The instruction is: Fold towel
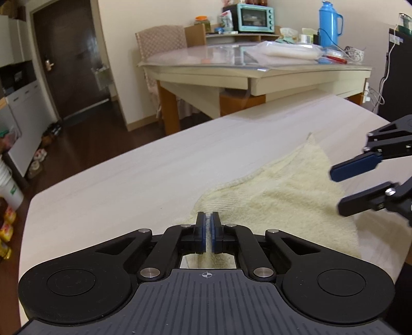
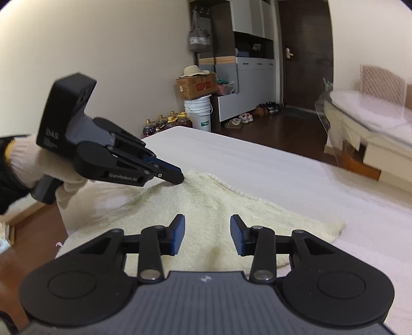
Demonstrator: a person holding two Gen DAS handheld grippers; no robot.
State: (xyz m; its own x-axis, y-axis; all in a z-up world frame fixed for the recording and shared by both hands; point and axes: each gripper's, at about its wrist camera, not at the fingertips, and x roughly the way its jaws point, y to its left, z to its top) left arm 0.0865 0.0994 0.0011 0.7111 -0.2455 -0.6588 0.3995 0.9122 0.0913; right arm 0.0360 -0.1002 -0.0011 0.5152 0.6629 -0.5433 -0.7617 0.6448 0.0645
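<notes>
1. Towel (image 2: 206, 206), pale cream terry, lies on the white table (image 2: 283, 165) near its edge; one corner is lifted into a peak, the rest spreads flat; its near part is hidden behind the right gripper's body in the right wrist view, and its right side runs out of the left wrist frame.
2. Left gripper (image 1: 208, 219) has its blue-padded fingers closed almost together on the raised towel corner; a strip of cloth shows between and below the pads; in the right wrist view the same gripper (image 2: 177, 177) comes in from the left with its tips at the corner, held by a white-gloved hand (image 2: 38, 167) partly cut off by the frame edge.
3. Right gripper (image 2: 207, 234) hangs just above the middle of the towel with its fingers spread wide and nothing between them; whether the tips touch the cloth cannot be told; in the left wrist view only its fingers (image 1: 355, 167) show, blurred, the body cut off at the right edge.
4. Dining table (image 1: 257, 69) beyond holds a turquoise toaster oven (image 1: 253, 16), its contents too dim to read, a blue thermos (image 1: 329, 23) and clear plastic bags (image 1: 288, 51) whose contents are unclear.
5. White bucket (image 2: 198, 113) by the wall carries a cardboard box (image 2: 197, 86) with a straw hat (image 2: 191, 70) on top; what is inside either is hidden; oil bottles (image 2: 167, 121) stand beside it.
</notes>
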